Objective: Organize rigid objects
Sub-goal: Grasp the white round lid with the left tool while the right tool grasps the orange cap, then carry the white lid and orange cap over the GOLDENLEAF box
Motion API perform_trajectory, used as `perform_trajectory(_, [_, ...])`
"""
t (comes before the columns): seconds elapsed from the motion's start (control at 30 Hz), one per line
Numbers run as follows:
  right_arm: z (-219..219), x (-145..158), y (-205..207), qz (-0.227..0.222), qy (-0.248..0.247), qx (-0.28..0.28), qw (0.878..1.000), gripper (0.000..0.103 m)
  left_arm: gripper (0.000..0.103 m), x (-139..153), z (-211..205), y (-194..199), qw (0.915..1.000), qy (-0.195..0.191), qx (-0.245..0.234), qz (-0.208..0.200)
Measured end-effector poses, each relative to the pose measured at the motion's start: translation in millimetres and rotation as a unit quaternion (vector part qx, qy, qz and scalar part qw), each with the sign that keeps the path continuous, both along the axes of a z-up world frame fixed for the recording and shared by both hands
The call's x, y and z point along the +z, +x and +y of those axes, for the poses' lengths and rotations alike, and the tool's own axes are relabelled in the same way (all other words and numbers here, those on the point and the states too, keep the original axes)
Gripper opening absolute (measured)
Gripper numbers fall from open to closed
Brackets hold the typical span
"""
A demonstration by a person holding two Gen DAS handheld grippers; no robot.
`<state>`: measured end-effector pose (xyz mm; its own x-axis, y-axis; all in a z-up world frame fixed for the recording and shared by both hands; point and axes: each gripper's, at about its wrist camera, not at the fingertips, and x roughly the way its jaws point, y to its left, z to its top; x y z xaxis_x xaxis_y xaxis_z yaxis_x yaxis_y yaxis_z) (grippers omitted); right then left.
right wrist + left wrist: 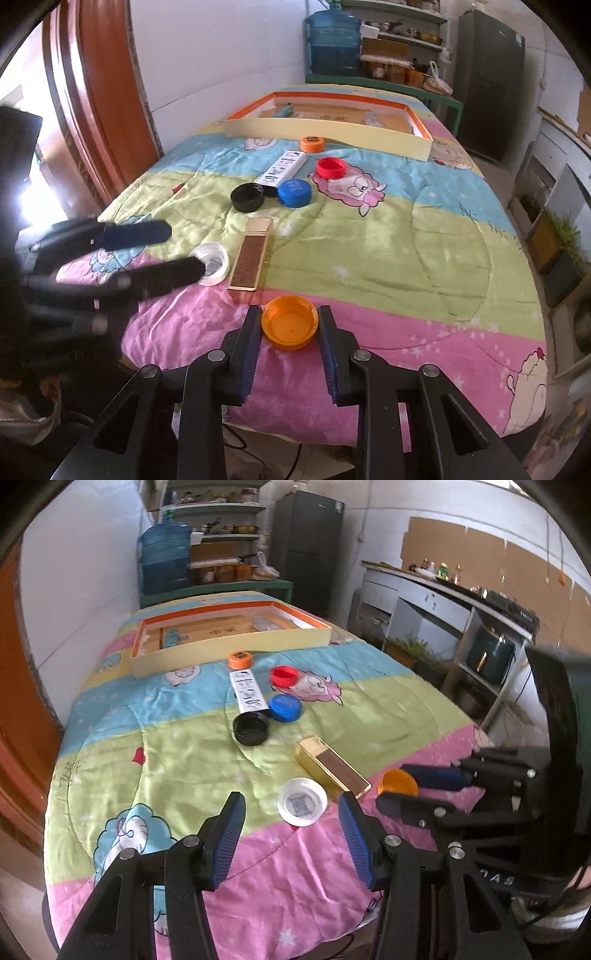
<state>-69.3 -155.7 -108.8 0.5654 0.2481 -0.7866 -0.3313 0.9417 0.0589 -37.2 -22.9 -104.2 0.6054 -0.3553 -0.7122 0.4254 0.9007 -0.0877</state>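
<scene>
The shallow box (328, 127) at the far end of the desk (388, 236) holds a wooden board and a few small items I cannot identify. My right hand-held gripper (290, 326) is clamped on the upturned orange lid (290, 326) near the front edge. My left hand-held gripper (291, 814) stands apart over the white cap (302, 801), whose printed code is unreadable. The white tube's (248, 694) lettering is too blurred.
</scene>
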Motion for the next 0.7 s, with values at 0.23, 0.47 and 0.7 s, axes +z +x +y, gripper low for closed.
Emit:
perform_trajectory(0.23, [-0.3, 0.7, 0.0, -0.001, 0.003, -0.002, 1.000, 0.030, 0.050, -13.4, -0.5, 13.8, 0.9997, 0.012, 0.016, 0.016])
perform_trajectory(0.47, [-2.4, 1.0, 3.1, 0.001, 0.011, -0.007, 1.000, 0.031, 0.039, -14.4, -6.9, 16.6, 0.9995, 0.026, 0.015, 0.002])
perform_trajectory(0.7, [-5.2, 0.3, 6.1, 0.004, 0.018, -0.011, 1.000, 0.031, 0.030, -13.9, 1.0, 18.3, 0.9999, 0.000, 0.016, 0.006])
